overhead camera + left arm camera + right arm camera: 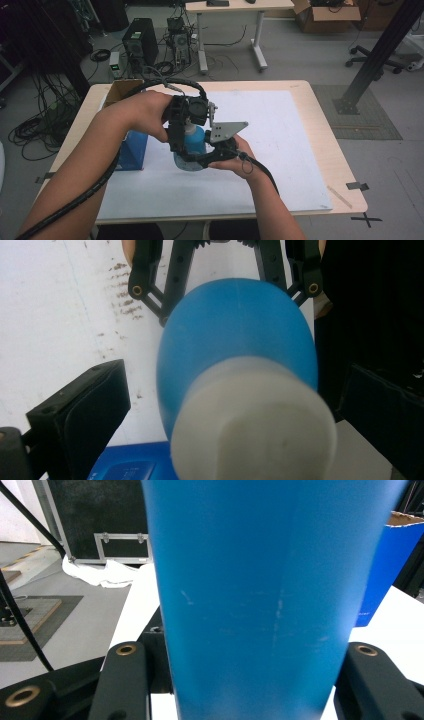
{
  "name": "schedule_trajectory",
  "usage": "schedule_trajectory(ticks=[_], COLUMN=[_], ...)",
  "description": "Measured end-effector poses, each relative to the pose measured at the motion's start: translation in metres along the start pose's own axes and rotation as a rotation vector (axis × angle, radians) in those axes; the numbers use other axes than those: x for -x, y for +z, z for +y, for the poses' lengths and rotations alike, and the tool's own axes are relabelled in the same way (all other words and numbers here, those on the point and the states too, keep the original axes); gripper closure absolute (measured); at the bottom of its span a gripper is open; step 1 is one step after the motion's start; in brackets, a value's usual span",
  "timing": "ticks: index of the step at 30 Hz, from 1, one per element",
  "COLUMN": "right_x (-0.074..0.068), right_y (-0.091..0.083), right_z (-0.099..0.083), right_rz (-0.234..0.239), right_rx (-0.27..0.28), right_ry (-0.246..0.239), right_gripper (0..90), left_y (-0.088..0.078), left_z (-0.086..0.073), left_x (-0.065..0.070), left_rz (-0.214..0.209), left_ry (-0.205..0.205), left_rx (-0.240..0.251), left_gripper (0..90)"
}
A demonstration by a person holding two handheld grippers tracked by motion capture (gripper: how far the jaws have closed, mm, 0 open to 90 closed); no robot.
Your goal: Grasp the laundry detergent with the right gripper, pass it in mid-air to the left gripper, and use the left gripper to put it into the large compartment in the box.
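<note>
The right hand-held gripper (245, 680) is clamped on a plain blue bottle (260, 590) without readable writing; the left hand-held gripper (220, 405) stands open around its white cap (252, 425).

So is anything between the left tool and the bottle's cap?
Nothing visible. In the left gripper view the white cap sits right between the left tool's two black jaws, with no object in the gaps. The right tool is clamped on the blue bottle lower down.

No lettering, label or number can be read on anything here.
</note>
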State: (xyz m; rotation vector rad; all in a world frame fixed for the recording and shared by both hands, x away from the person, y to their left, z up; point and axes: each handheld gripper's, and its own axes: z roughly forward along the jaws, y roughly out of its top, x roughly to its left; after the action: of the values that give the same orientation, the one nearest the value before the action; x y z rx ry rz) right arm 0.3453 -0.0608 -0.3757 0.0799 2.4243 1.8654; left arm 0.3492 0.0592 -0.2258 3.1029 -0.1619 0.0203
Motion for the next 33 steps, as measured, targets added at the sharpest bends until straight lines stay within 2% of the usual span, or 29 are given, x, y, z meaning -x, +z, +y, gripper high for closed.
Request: schedule_trajectory(ticks=[4,14,33], right_x=[0.0001,0.0005,-0.001], right_y=[-0.0004,-0.0023,-0.0017], right_z=[0.001,0.0026,0.0049], right_rz=[-0.001,-0.009,-0.013], right_rx=[0.0,0.005,0.021], right_ry=[0.005,0.017,0.014], right_gripper=[46.1,46.1,46.1], left_y=[0.0003,-0.0007,-0.0026], left_z=[0.0012,0.0037,0.0048], left_x=[0.0002,0.0009,0.0025], left_rz=[-0.011,0.011,0.037], left_ry=[-0.001,-0.01,-0.006], left_rx=[-0.011,-0.016,-0.03], left_gripper=[4.6,9.7,12.5])
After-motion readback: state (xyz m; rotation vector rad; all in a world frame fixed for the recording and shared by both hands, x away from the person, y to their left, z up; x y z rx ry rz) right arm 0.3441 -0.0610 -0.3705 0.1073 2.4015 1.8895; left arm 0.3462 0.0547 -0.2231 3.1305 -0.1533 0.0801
